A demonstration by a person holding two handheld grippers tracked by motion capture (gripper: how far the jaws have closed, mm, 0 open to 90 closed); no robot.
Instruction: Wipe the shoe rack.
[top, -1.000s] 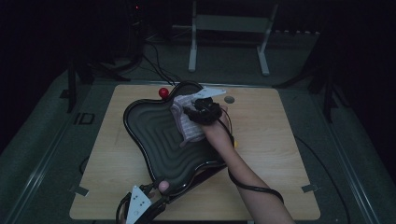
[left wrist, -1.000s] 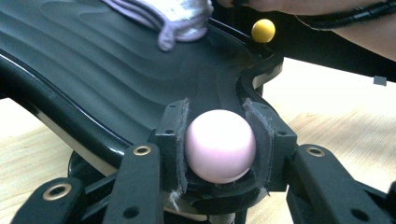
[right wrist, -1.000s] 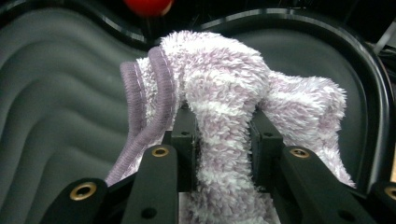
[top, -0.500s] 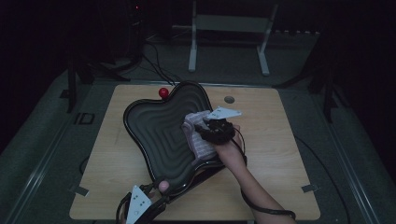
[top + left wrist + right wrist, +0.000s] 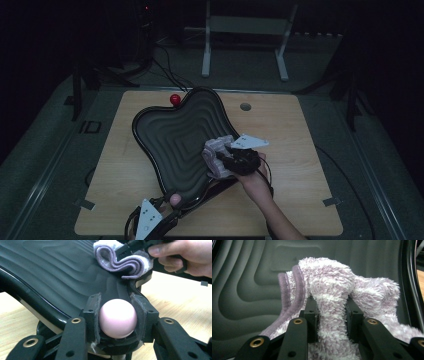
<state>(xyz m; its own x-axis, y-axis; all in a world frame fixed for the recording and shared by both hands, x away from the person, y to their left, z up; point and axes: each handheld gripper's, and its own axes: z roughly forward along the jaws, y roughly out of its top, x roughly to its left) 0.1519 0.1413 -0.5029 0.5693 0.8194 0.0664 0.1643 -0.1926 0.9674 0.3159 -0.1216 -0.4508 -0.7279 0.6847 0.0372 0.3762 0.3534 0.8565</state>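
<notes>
— Wiping: a cloth (image 5: pixel 329 290) is clamped in the right gripper (image 5: pixel 330 312) on the tray's (image 5: pixel 165 135) near edge.
— If the left gripper (image 5: pixel 117 318), clenched on the pink knob (image 5: pixel 118 318), slips, the tray may be skidded.

Dim room around a wooden table (image 5: pixel 310 130)

Behind the table, a pale metal frame (image 5: pixel 245 35) stands on 2 legs on grey floor (image 5: pixel 45 150); black cables (image 5: pixel 165 65) trail left of it.

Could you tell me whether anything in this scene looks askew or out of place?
Yes: the black tray sits tilted, its near end raised off the table because the left gripper clamps its pink knob.
</notes>
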